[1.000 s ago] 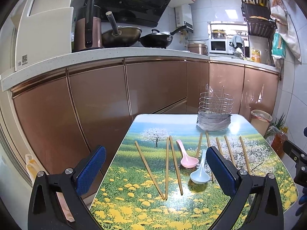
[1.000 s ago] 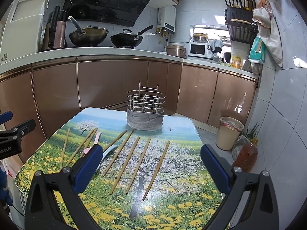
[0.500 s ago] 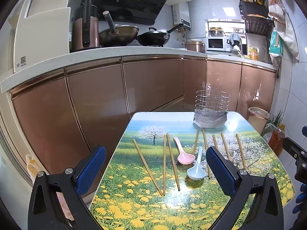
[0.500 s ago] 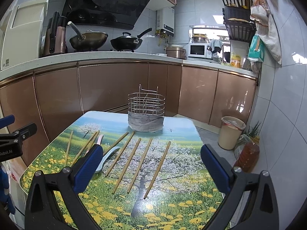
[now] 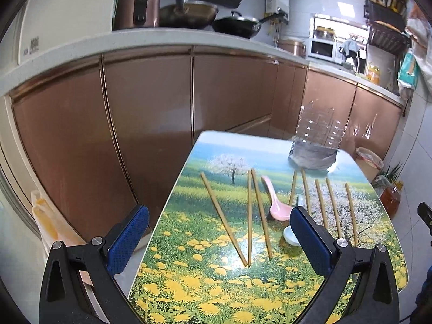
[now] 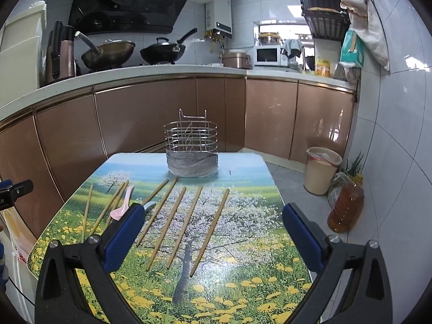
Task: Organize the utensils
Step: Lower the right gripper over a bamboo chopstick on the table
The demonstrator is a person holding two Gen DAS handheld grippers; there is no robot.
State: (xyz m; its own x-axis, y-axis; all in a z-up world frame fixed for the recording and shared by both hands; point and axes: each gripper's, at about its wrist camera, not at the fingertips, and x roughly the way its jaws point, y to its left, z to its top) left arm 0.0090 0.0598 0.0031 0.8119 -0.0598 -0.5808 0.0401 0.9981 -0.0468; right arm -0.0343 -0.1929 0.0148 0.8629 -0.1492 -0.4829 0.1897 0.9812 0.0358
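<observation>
left gripper (image 5: 220, 239): jaws wide apart, holding nothing, hanging over the near left end of the table (image 5: 189, 291).
left chopsticks (image 5: 249, 217): three lie loose on the left half of the table, two of them meeting at their near tips.
pink spoon (image 5: 275, 205): lies just right of those three, bowl toward the near side.
white spoon (image 5: 290, 235): lies near the pink one, partly hidden behind the left gripper's right finger; whether they touch cannot be told.
right chopsticks (image 6: 186, 222): a fanned row on the right half, apart from one another, far ends pointing toward the holder.
wire holder (image 6: 191, 152): stands upright at the far middle of the table, base wrapped in grey; looks empty.
right gripper (image 6: 210, 236): jaws wide apart, empty, over the near end of the fanned row.
stage: judged as the start, nothing yet sorted.
risk: the thin sticks lie flat on a glossy top, so a closing jaw may skid one sideways or off the edge; two close together could be caught at once; a hard push into the light holder might tip it.
</observation>
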